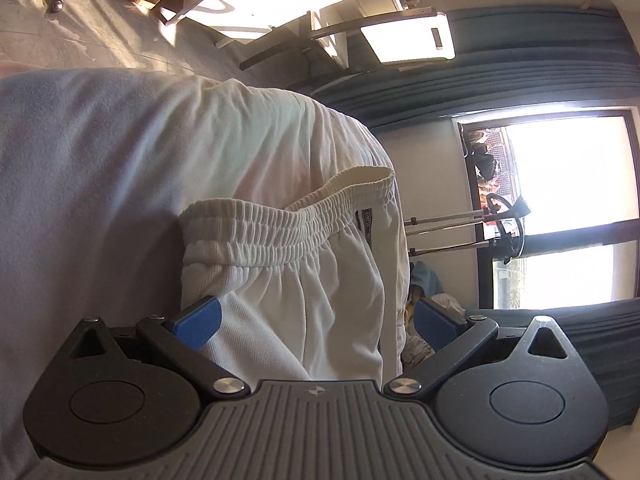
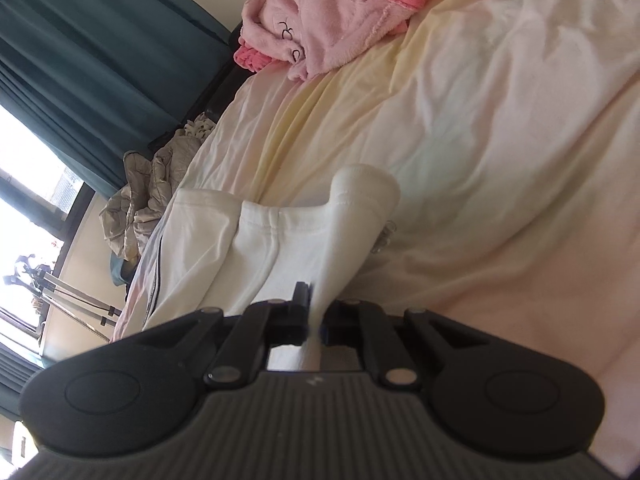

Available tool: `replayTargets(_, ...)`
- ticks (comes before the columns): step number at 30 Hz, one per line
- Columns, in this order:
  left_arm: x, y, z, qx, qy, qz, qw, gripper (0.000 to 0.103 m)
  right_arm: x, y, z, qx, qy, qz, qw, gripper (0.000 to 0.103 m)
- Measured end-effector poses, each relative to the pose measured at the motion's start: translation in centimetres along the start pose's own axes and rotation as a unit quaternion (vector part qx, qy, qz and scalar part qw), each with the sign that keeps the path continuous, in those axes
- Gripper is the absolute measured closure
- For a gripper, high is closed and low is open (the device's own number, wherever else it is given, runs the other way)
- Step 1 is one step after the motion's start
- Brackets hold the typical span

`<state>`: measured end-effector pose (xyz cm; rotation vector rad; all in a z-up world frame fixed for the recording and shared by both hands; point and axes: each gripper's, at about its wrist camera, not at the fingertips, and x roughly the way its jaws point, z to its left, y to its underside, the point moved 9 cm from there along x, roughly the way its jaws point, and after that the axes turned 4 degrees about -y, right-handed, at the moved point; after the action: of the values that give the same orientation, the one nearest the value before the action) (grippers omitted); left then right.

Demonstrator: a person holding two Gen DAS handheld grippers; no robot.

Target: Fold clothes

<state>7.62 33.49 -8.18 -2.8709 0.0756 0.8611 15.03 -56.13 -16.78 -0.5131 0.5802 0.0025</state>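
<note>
White shorts (image 1: 288,264) with a ribbed elastic waistband lie on the pale bed sheet (image 1: 80,200). My left gripper (image 1: 316,326) is open, its blue pads (image 1: 198,326) standing wide on either side of the shorts' fabric without pressing it. In the right wrist view the same white shorts (image 2: 256,248) stretch away from my right gripper (image 2: 314,320), which is shut on a pinched fold of their cloth. The fabric rises in a taut ridge from the jaws toward a folded corner (image 2: 366,192).
A pink fluffy garment (image 2: 328,24) lies at the far end of the bed (image 2: 500,160). A crumpled grey cloth (image 2: 152,184) sits beside the bed near teal curtains (image 2: 92,60). A tripod (image 1: 460,232) stands by the bright window (image 1: 560,208).
</note>
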Motion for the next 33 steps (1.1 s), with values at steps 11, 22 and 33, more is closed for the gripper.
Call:
replayTargets(11, -0.4, 0.1, 3.0, -0.02, -0.057, -0.022, 0.9979, 0.001, -0.8, 0.0, 0.5, -0.009, 0.019, -0.027, 0.999, 0.092)
replayTargets(22, 5.2, 1.9, 3.2, -0.036, -0.068, 0.013, 0.997, 0.021, -0.6, 2.5, -1.0, 0.102, 0.037, -0.019, 0.994, 0.092)
replayTargets(33, 7.1, 3.4, 1.3, 0.053, -0.071, 0.042, 0.9952, 0.028, 0.2, 3.0, 0.6, 0.082, 0.021, -0.012, 0.996, 0.077)
